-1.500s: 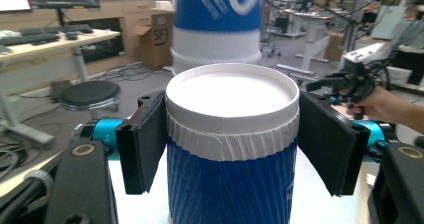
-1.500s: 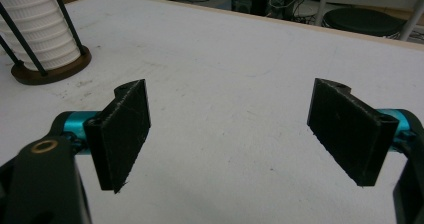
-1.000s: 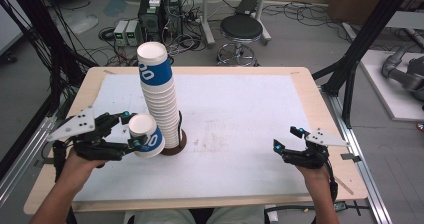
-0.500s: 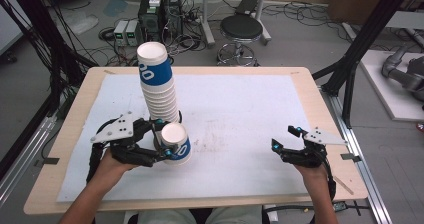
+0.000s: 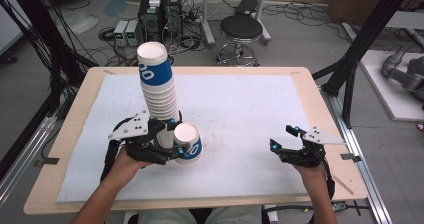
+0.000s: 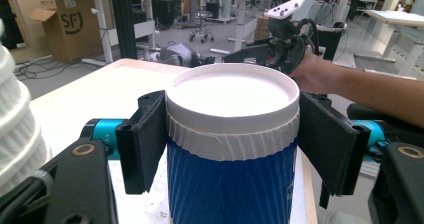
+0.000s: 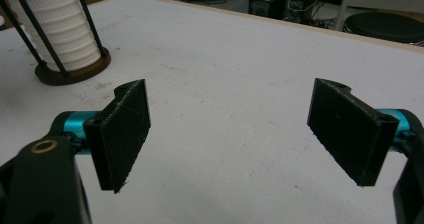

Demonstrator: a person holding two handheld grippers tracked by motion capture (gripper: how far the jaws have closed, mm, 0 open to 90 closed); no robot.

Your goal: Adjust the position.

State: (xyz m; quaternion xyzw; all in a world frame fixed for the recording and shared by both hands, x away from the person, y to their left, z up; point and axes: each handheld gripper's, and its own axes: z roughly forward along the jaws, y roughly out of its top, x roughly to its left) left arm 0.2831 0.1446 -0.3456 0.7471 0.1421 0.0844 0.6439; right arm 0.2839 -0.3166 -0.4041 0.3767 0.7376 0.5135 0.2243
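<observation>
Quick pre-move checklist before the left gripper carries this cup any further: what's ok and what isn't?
1. Grip on cup: ok. The left gripper has a jaw on each side, just under the rim.
2. Cup upright: ok, open mouth faces up in the high view.
3. Cup free of the stack: ok, it sits beside the stack, apart from it.
4. Stack steady: not ok, it leans in its holder.
5. Right gripper free: ok, jaws wide apart with nothing between them.
6. Cup lifted off the table: cannot tell.
</observation>
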